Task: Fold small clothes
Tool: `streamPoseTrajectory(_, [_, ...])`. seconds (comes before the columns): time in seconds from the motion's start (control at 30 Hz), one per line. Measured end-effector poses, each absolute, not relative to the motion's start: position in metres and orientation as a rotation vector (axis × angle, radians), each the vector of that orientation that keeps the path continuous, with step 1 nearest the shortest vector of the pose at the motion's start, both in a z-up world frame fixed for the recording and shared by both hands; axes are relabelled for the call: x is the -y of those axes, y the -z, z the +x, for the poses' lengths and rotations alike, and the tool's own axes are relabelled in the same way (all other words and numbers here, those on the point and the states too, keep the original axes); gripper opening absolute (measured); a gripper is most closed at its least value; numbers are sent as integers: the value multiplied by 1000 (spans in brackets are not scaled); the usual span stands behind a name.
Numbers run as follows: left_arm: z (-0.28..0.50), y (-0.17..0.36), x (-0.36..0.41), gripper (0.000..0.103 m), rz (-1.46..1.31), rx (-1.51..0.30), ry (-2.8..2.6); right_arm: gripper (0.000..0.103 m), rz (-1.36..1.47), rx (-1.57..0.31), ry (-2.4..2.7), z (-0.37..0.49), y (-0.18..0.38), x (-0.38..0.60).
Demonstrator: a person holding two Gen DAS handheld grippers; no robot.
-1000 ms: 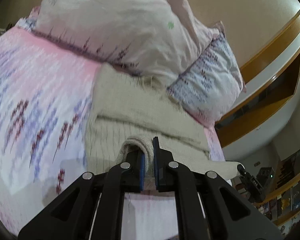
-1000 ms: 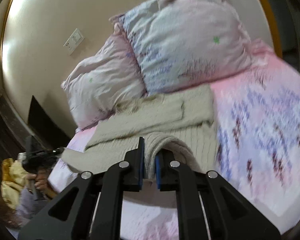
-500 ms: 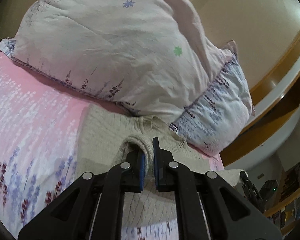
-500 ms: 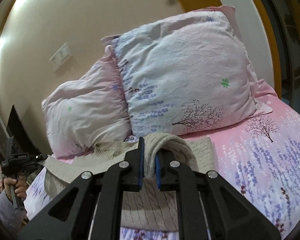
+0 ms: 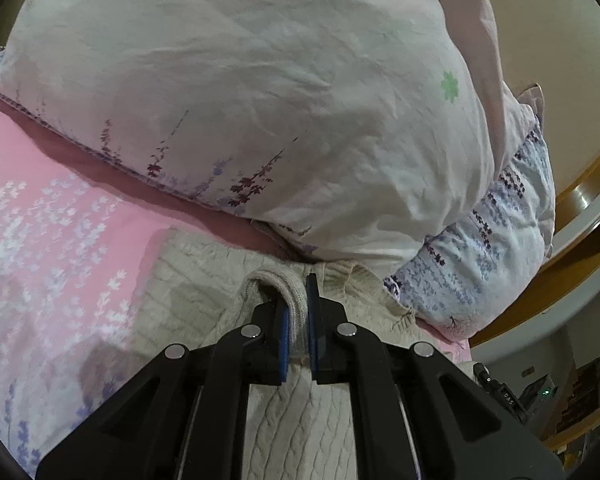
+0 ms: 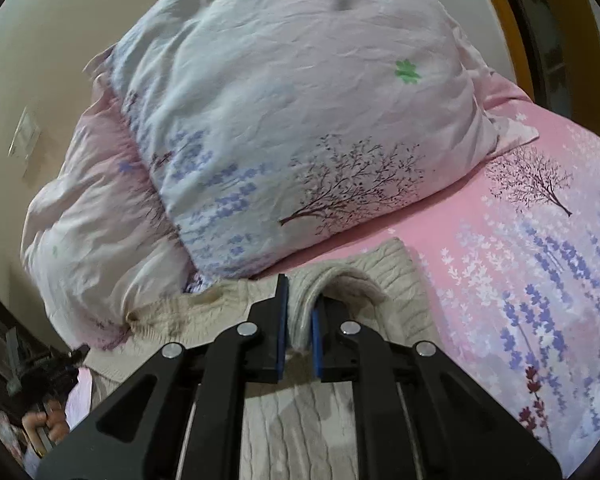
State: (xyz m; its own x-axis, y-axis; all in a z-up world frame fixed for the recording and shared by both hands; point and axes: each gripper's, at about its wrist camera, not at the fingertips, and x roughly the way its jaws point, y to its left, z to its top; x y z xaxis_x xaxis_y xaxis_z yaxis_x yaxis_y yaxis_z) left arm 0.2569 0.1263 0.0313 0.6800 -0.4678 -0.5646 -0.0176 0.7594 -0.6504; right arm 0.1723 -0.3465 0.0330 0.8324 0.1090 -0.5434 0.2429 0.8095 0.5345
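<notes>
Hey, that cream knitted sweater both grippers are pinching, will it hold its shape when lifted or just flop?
Probably flop: the cream sweater bends in a soft loop over the left gripper and bunches the same way in the right gripper. Its thick cable knit suggests some weight, so loose parts would likely sag. The coarse weave looks grippy, so it is unlikely to slip from the pads.

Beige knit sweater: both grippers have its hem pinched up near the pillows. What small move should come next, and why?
Probably lower both and let go. The left gripper and right gripper each clamp a fold of the beige knit sweater, carried over its body toward the collar beside the pillows, so the fold looks complete.
</notes>
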Motion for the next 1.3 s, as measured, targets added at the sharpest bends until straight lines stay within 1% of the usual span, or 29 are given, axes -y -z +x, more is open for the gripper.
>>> streamPoseTrajectory(0.1, [268,-21,-125,6,-688,-817,248,10,665,-636,103,187,-22,352])
streamPoseTrajectory(0.13, [272,-14,-125,6,-698,-838,232,11,675,-667,116,194,-16,353])
streamPoseTrajectory(0.2, [278,-2,-124,7,-715,-870,215,15,709,-717,132,203,-5,356])
streamPoseTrajectory(0.3, [283,8,-118,7,-706,-892,207,25,741,-752,126,210,4,358])
streamPoseTrajectory(0.37, [283,8,-113,7,-692,-892,211,38,728,-751,113,211,2,355])
streamPoseTrajectory(0.4, [284,8,-111,8,-688,-895,210,42,718,-755,103,212,1,352])
streamPoseTrajectory(0.43, [284,7,-111,9,-686,-898,212,52,711,-756,94,213,0,351])
streamPoseTrajectory(0.47, [284,7,-111,12,-689,-900,217,59,696,-758,96,213,-3,349])
streamPoseTrajectory(0.5, [284,5,-113,20,-697,-899,230,62,684,-756,105,212,-7,348])
streamPoseTrajectory(0.53, [282,3,-115,27,-706,-895,244,68,669,-730,120,208,-13,348])
streamPoseTrajectory(0.57, [278,-2,-118,44,-708,-885,254,71,655,-697,137,203,-19,350])
streamPoseTrajectory(0.6, [275,-6,-121,62,-700,-870,252,71,630,-660,157,195,-26,353])
streamPoseTrajectory(0.63, [271,-11,-124,69,-690,-853,251,71,611,-652,166,193,-30,357])
streamPoseTrajectory(0.67, [266,-18,-128,75,-652,-833,224,68,581,-663,183,191,-32,360])
streamPoseTrajectory(0.7, [264,-21,-129,74,-623,-828,214,64,563,-672,186,192,-32,362])
streamPoseTrajectory(0.73, [263,-24,-130,74,-587,-830,220,55,535,-694,181,193,-31,365])
streamPoseTrajectory(0.77, [263,-26,-129,69,-542,-834,225,49,519,-711,179,195,-30,367])
streamPoseTrajectory(0.8, [265,-27,-128,65,-517,-843,218,49,503,-739,169,201,-27,368])
streamPoseTrajectory(0.9, [272,-20,-123,61,-460,-900,204,49,477,-789,145,217,-21,369])
streamPoseTrajectory(1.0, [281,-9,-117,59,-419,-947,187,49,412,-849,142,240,-12,362])
streamPoseTrajectory(1.1, [283,-6,-112,57,-387,-953,183,49,377,-885,128,249,-3,353])
streamPoseTrajectory(1.13, [283,-6,-110,56,-379,-951,188,47,366,-889,119,251,-2,350])
streamPoseTrajectory(1.17, [283,-6,-107,51,-360,-949,192,33,354,-897,104,251,1,346])
streamPoseTrajectory(1.2, [285,-6,-102,43,-342,-953,189,25,348,-909,85,252,4,343])
streamPoseTrajectory(1.23, [285,-4,-101,40,-330,-955,188,21,344,-908,83,252,6,341])
streamPoseTrajectory(1.27, [284,-3,-99,32,-312,-956,183,9,344,-894,81,250,5,340])
streamPoseTrajectory(1.3, [286,-3,-95,19,-296,-951,170,9,355,-883,82,249,4,341])
